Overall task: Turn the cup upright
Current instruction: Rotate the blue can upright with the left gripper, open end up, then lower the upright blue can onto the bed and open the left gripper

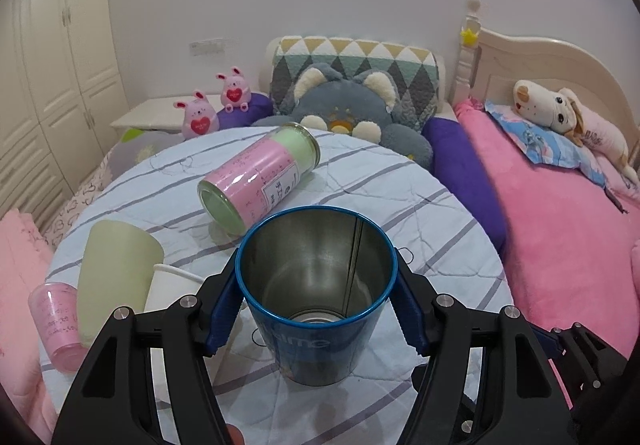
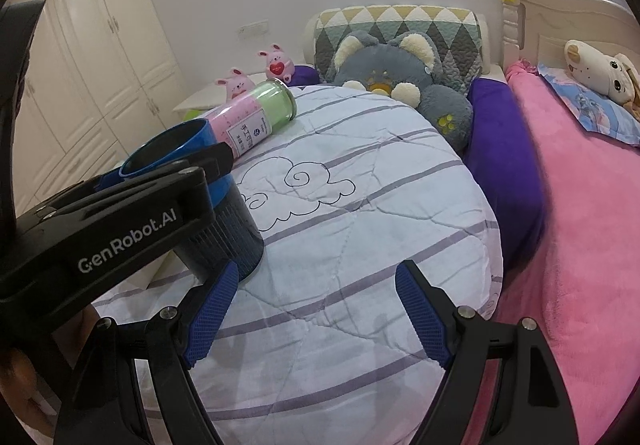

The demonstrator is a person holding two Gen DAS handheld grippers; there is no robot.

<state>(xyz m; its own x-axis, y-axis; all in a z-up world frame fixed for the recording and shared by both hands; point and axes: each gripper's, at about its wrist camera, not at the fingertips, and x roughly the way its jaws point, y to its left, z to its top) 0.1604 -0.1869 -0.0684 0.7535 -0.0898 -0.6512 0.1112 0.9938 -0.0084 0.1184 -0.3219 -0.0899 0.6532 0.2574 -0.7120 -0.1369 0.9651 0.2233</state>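
A blue metal cup [image 1: 316, 297] stands upright, mouth up, on the round striped quilted surface [image 1: 420, 213]. My left gripper [image 1: 314, 311] is shut on the blue cup, one blue pad on each side of its wall. In the right wrist view the same cup [image 2: 188, 149] stands at the left with the left gripper's black body across it. My right gripper [image 2: 316, 309] is open and empty, low over the quilt just right of the cup.
A pink-and-green glass jar [image 1: 260, 177] lies on its side behind the cup. A pale green cup [image 1: 116, 269], a white paper cup [image 1: 172, 289] and a pink plastic cup [image 1: 58, 325] lie at the left. Plush toys [image 1: 352, 113] and a pink bed [image 1: 560, 225] are behind and right.
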